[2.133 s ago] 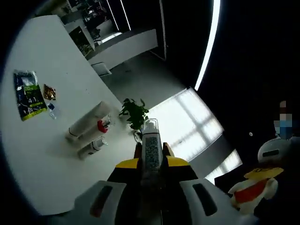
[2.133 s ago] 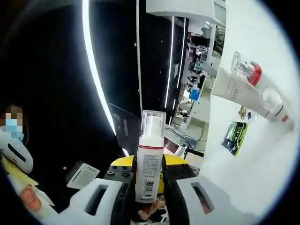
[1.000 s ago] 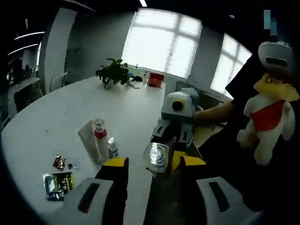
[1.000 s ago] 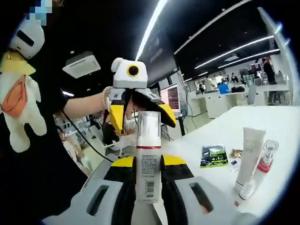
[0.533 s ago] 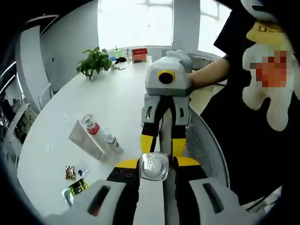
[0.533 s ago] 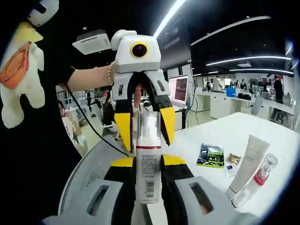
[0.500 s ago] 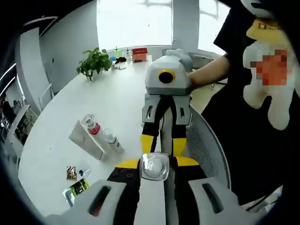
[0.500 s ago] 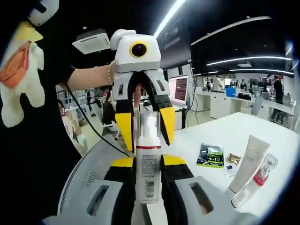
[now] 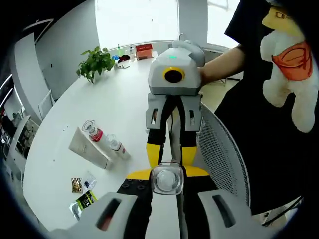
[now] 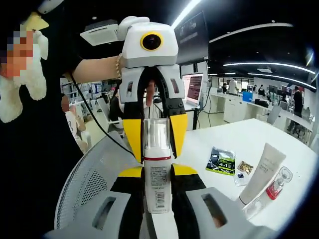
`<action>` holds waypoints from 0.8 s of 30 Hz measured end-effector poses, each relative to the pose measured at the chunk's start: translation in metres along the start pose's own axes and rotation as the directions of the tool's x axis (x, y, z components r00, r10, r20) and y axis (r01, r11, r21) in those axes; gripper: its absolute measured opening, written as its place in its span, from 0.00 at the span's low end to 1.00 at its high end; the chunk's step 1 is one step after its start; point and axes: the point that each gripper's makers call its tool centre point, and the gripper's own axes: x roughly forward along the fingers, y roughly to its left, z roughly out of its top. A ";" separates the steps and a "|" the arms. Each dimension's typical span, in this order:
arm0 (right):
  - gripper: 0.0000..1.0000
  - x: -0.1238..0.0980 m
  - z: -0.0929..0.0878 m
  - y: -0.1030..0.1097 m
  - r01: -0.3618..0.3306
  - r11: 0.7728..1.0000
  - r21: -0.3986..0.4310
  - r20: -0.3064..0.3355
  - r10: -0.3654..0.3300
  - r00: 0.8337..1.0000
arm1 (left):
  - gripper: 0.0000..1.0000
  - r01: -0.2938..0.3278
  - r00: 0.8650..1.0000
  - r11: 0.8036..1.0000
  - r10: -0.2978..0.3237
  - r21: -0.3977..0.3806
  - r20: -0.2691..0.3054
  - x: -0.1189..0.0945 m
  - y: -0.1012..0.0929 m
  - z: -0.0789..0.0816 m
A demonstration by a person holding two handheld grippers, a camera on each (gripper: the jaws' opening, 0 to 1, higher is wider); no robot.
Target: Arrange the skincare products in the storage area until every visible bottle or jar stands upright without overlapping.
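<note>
1. The pump bottle point(image 10: 158, 169) is held clamped between the jaws of the right gripper point(image 10: 158, 191), above a mesh chair back point(image 10: 94, 181) and off the counter point(image 10: 234, 144). In the left gripper view the same bottle is seen end-on by its clear cap point(image 9: 167, 180).
2. Compared with half a second ago, the two grippers are drawn closer together. The left gripper point(image 10: 154, 132) now has its yellow-tipped jaws spread to either side of the clear cap in the right gripper view.
3. It cannot be told whether these jaws touch the cap; they are not closed on it.
4. This is judged to be a hand-over or re-grip of the bottle. The bottle is not yet placed on the counter.
5. Count of products lying on the counter: one white tube point(image 10: 260, 173), one red-collared clear bottle point(image 10: 274, 188) and one small clear-capped bottle point(image 9: 115, 146). None of the three stands upright, and they lie against each other.
6. Count of other items on the counter: one green-and-black sachet point(image 10: 222, 160), one small gold packet point(image 10: 244, 167) and one potted plant point(image 9: 95, 61).
7. Four products are therefore judged still to be stood up.
</note>
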 end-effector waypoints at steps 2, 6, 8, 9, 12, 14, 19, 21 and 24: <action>0.19 0.000 -0.002 -0.001 0.012 1.000 0.006 -0.001 -0.012 1.000 | 0.25 0.002 1.000 1.000 -0.002 -0.005 -0.006 0.003 0.001 0.000; 0.20 0.002 -0.011 -0.006 0.053 0.998 0.044 -0.027 -0.052 0.998 | 0.25 0.004 0.998 0.999 -0.001 0.042 -0.067 0.011 0.001 -0.003; 0.20 0.002 -0.017 -0.007 0.079 0.996 0.046 -0.042 -0.077 0.996 | 0.25 0.010 0.995 0.998 -0.003 0.070 -0.100 0.016 0.002 -0.005; 0.20 0.002 -0.019 -0.007 0.083 0.995 0.045 -0.049 -0.081 0.995 | 0.25 0.018 0.994 0.997 -0.009 0.077 -0.109 0.019 0.003 -0.007; 0.22 -0.001 -0.029 -0.009 0.111 0.993 0.042 -0.083 -0.107 0.991 | 0.25 0.024 0.993 0.996 -0.014 0.086 -0.120 0.027 0.007 -0.008; 0.30 -0.004 -0.036 -0.010 0.127 0.991 0.046 -0.106 -0.121 0.987 | 0.25 0.031 0.991 0.995 -0.019 0.094 -0.131 0.030 0.009 -0.008; 0.39 -0.012 -0.047 -0.014 0.167 0.983 0.077 -0.119 -0.158 0.980 | 0.25 0.040 0.987 0.993 -0.022 0.108 -0.162 0.037 0.014 -0.008; 0.43 -0.016 -0.051 -0.016 0.187 0.978 0.094 -0.129 -0.174 0.976 | 0.25 0.042 0.984 0.994 -0.023 0.103 -0.174 0.041 0.019 -0.012; 0.48 -0.021 -0.054 -0.020 0.219 0.970 0.104 -0.130 -0.204 0.970 | 0.25 0.044 0.981 0.996 -0.027 0.081 -0.190 0.048 0.027 -0.018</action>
